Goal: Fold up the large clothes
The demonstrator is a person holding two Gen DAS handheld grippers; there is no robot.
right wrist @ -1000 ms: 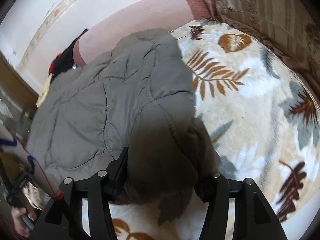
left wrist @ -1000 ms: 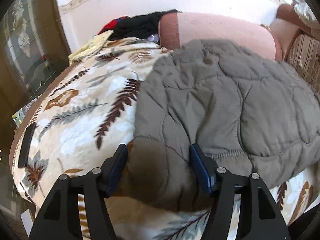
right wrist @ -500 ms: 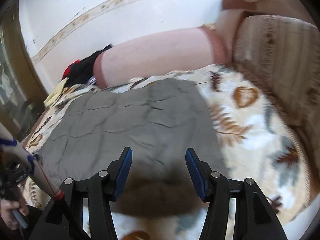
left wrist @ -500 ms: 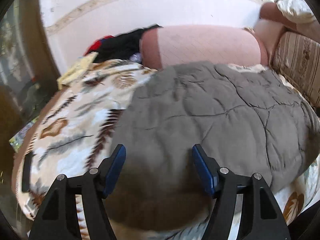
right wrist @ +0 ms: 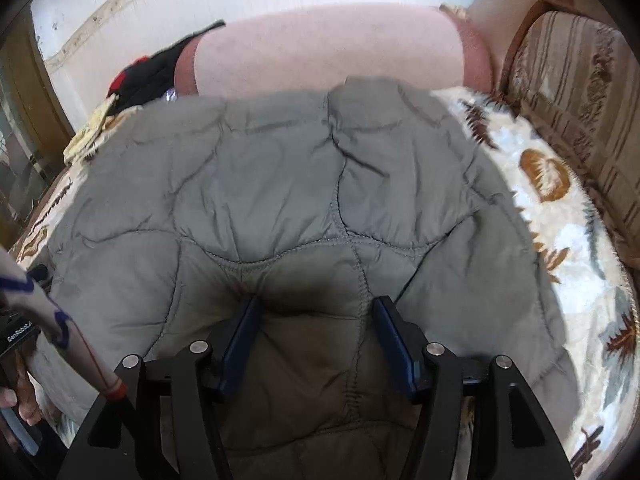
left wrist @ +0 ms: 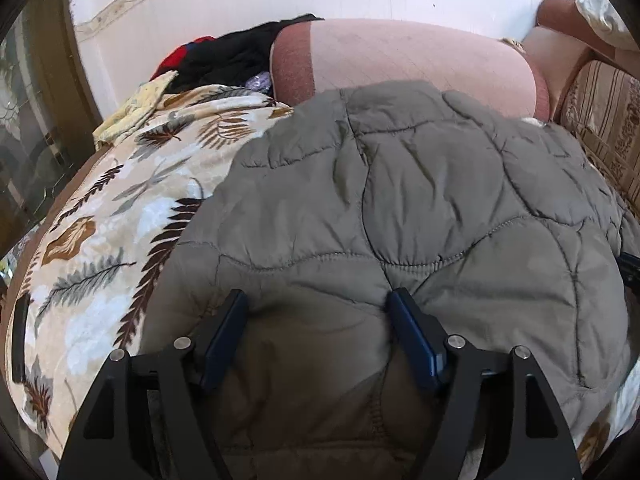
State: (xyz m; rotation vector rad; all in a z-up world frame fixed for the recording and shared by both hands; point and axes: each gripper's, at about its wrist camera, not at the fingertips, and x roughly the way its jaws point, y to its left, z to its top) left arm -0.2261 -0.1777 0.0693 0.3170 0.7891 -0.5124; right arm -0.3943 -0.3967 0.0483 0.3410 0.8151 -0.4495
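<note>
A grey-green quilted jacket (left wrist: 420,184) lies spread flat on a leaf-print blanket (left wrist: 100,240). My left gripper (left wrist: 316,300) is pushed down onto the jacket's near edge. Its jaws are opening, and a soft bulge of fabric sits between the blue pads without being pinched. In the right wrist view the same jacket (right wrist: 280,168) fills the middle. My right gripper (right wrist: 317,304) also rests on the near edge, jaws opening, with loose quilted fabric between the pads.
A pink bolster (left wrist: 400,52) lies behind the jacket against the white wall. Dark clothes (left wrist: 228,56) and a yellow cloth (left wrist: 132,112) are piled at the back left. A striped sofa cushion (right wrist: 580,100) borders the right. A person's hand (right wrist: 16,392) shows at the left edge.
A second ago each gripper held a raised fold of the jacket. Both have since carried it across, and the jacket now lies flat with the jaws wider and lowered onto it.
</note>
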